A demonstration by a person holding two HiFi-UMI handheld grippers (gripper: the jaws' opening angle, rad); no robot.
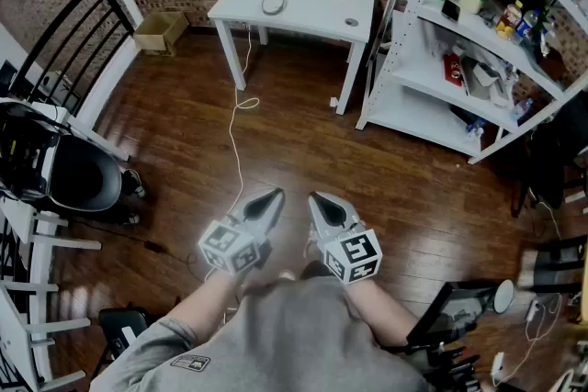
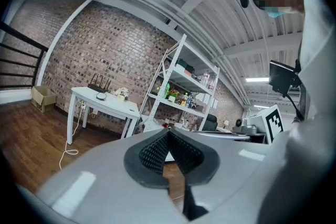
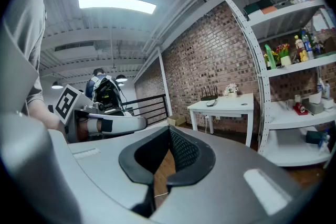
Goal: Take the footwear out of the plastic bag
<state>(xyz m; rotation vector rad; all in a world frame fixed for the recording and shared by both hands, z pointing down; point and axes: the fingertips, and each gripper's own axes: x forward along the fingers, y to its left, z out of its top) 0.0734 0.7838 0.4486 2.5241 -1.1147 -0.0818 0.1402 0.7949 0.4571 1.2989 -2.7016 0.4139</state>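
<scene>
Standing well back from the white table (image 1: pixel 303 5), the person holds the left gripper (image 1: pixel 268 197) and the right gripper (image 1: pixel 320 200) side by side above the wooden floor (image 1: pixel 413 179), tips toward the table. Both pairs of jaws are closed together, nothing between them. A white cable (image 1: pixel 237 142) trails from the table across the floor. White shelving (image 1: pixel 418 78) stands just right of the table. Where the plastic bag and footwear lie cannot be told from any view.
</scene>
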